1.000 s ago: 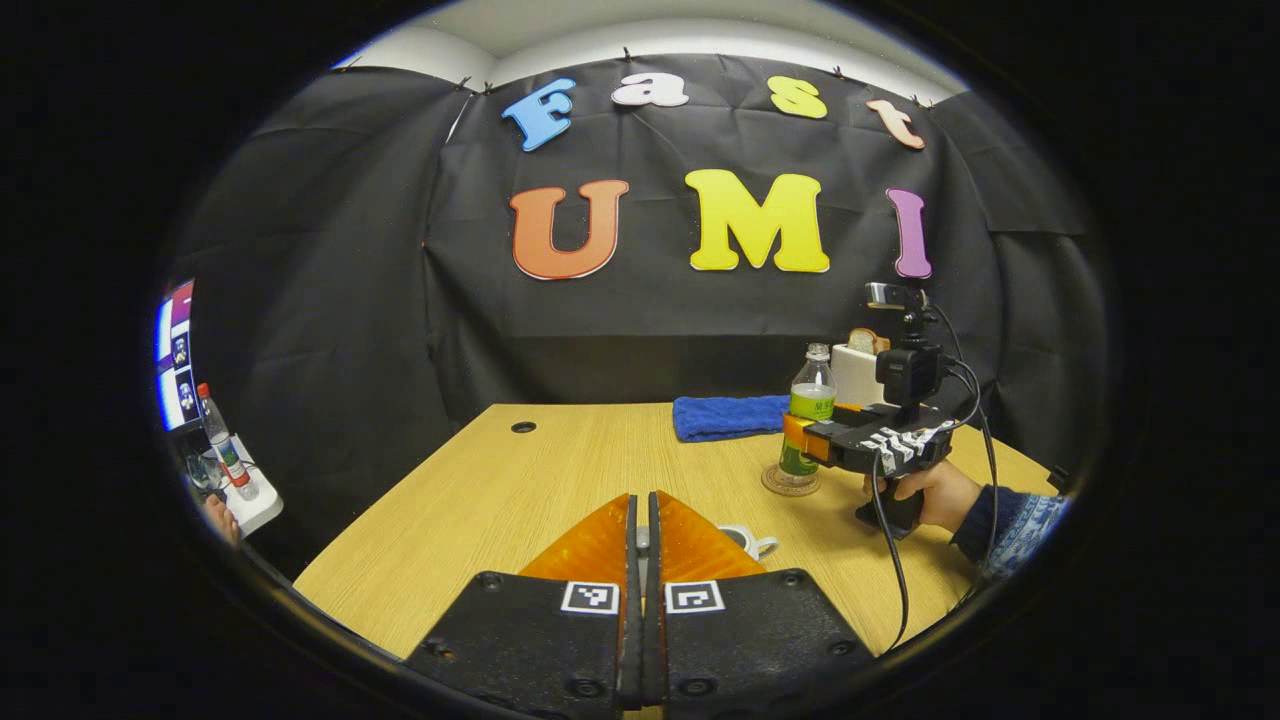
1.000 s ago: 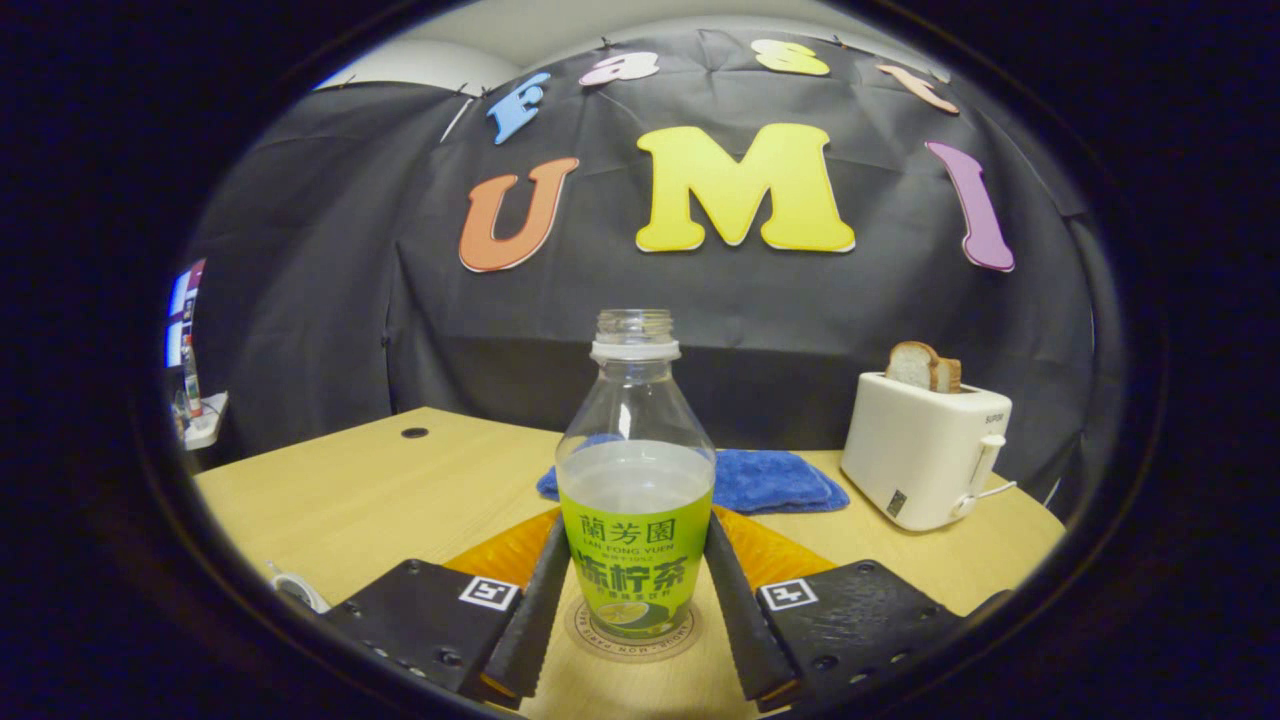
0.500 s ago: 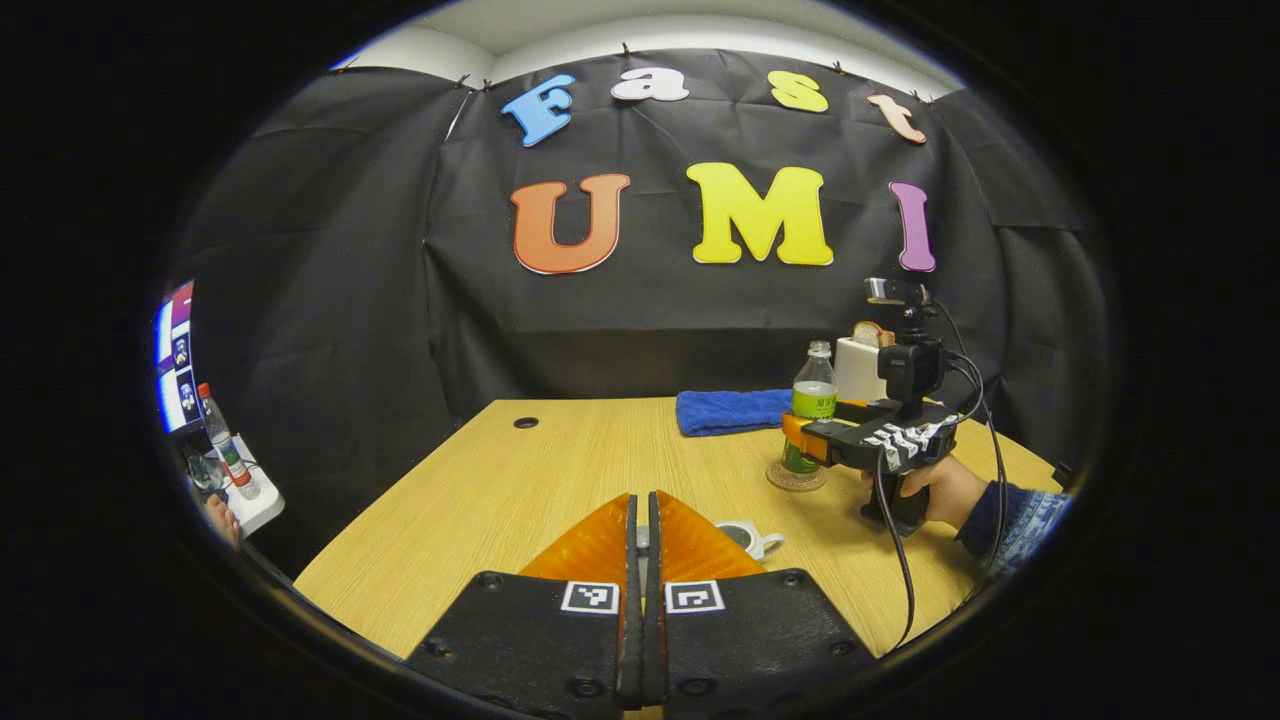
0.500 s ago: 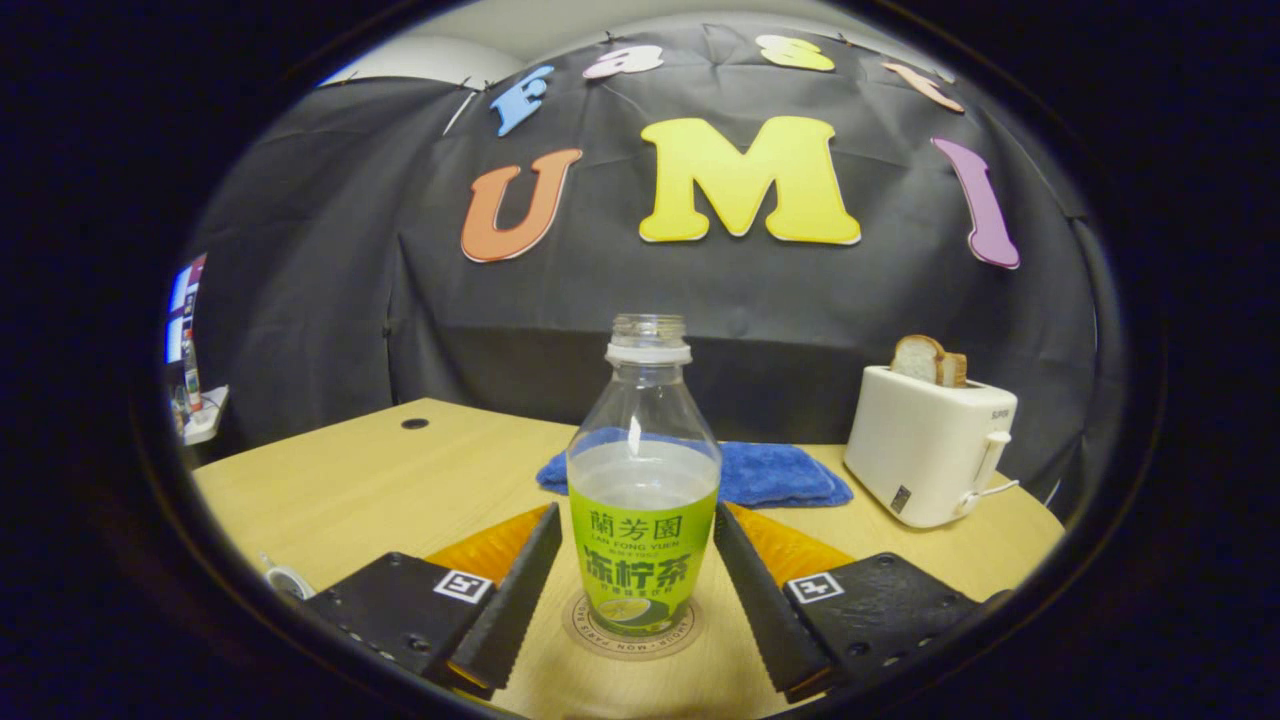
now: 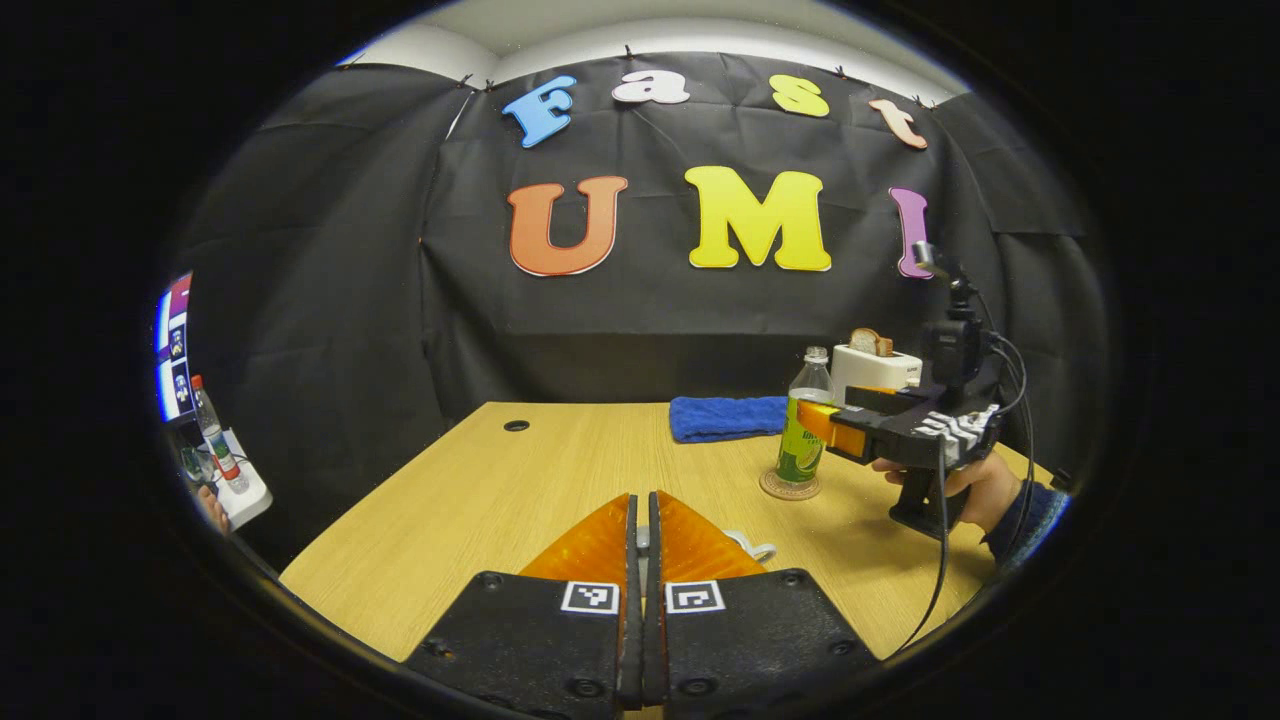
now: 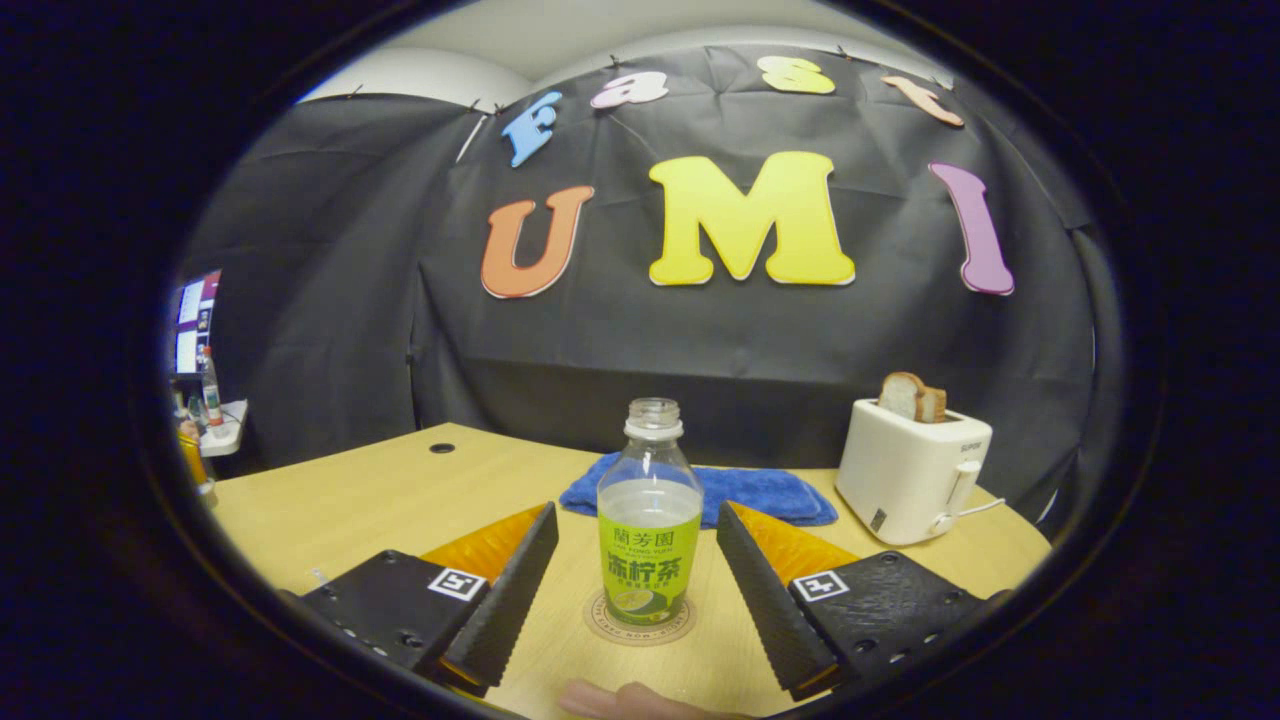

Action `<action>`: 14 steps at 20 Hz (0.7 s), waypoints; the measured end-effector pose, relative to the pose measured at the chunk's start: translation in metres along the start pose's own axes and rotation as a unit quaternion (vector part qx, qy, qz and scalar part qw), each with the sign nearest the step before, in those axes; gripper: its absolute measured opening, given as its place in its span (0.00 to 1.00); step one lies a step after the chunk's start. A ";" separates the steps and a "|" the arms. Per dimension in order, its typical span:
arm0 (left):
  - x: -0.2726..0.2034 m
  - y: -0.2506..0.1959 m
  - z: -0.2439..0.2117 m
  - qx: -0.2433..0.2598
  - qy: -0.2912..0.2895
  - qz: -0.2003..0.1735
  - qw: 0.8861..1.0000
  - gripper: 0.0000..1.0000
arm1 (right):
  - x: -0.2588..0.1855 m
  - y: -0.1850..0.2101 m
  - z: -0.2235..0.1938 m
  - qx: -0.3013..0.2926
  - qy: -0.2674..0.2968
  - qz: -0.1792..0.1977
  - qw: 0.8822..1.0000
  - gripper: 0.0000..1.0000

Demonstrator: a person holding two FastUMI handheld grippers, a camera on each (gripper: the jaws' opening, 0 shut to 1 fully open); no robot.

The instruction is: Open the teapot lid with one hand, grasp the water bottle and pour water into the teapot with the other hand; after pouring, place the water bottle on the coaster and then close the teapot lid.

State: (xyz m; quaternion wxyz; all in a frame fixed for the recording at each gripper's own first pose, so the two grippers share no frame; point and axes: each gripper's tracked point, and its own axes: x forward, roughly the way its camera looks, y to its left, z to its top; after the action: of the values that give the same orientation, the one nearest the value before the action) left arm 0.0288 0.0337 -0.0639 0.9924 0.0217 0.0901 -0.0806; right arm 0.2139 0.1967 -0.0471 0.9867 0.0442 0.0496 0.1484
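Note:
The water bottle (image 6: 650, 540), uncapped, green-labelled and partly full, stands upright on the round coaster (image 6: 640, 622). My right gripper (image 6: 637, 515) is open, drawn back, with its fingers wide on either side of the bottle and not touching it. In the left gripper view the bottle (image 5: 803, 430) and coaster (image 5: 789, 487) are at the right, with the right gripper (image 5: 830, 432) just beside them in a hand. My left gripper (image 5: 645, 510) is shut, and a pale bit of the teapot lid shows between its fingers. The white teapot (image 5: 750, 548) peeks out behind them.
A white toaster (image 6: 915, 470) holding bread stands at the back right. A folded blue cloth (image 6: 770, 490) lies behind the bottle. The wooden table (image 6: 400, 500) has a cable hole (image 6: 441, 448) at its far left. A fingertip (image 6: 620, 700) shows at the bottom edge.
My right gripper has let go of the bottle, opened wider and pulled back toward the person. The bottle stays upright on the coaster. The left gripper has barely moved.

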 end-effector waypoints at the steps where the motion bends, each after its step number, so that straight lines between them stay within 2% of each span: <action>1: 0.003 -0.002 0.001 0.004 -0.004 -0.001 1.000 0.03 | -0.010 -0.001 0.007 -0.010 -0.016 0.003 1.000 0.95; 3: 0.011 -0.005 0.006 0.006 -0.019 0.000 1.000 0.03 | -0.028 -0.005 0.012 -0.012 -0.032 0.004 0.999 0.95; 6: 0.025 -0.019 0.012 -0.007 -0.043 -0.018 0.999 0.03 | -0.052 -0.018 0.003 -0.013 -0.027 -0.006 1.000 0.95; 7: 0.030 -0.026 0.013 -0.010 -0.051 -0.033 0.998 0.03 | -0.060 -0.024 0.000 -0.013 -0.025 -0.015 0.999 0.97; 10: 0.041 -0.048 0.007 -0.031 -0.055 -0.074 0.995 0.03 | -0.085 -0.043 -0.013 -0.026 -0.015 -0.040 0.999 0.94; 13: 0.053 -0.047 0.002 -0.028 -0.067 -0.067 0.995 0.03 | -0.110 -0.053 -0.024 -0.020 -0.010 -0.057 0.998 0.97; 14: 0.058 -0.050 -0.001 -0.028 -0.071 -0.071 0.995 0.04 | -0.119 -0.054 -0.024 -0.015 -0.014 -0.055 0.998 0.94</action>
State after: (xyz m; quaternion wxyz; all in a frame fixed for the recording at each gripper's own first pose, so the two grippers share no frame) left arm 0.0764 -0.0246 -0.0771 0.9883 -0.0180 0.0225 -0.1496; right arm 0.1137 0.1120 -0.0666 0.9945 0.0287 0.0355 0.0939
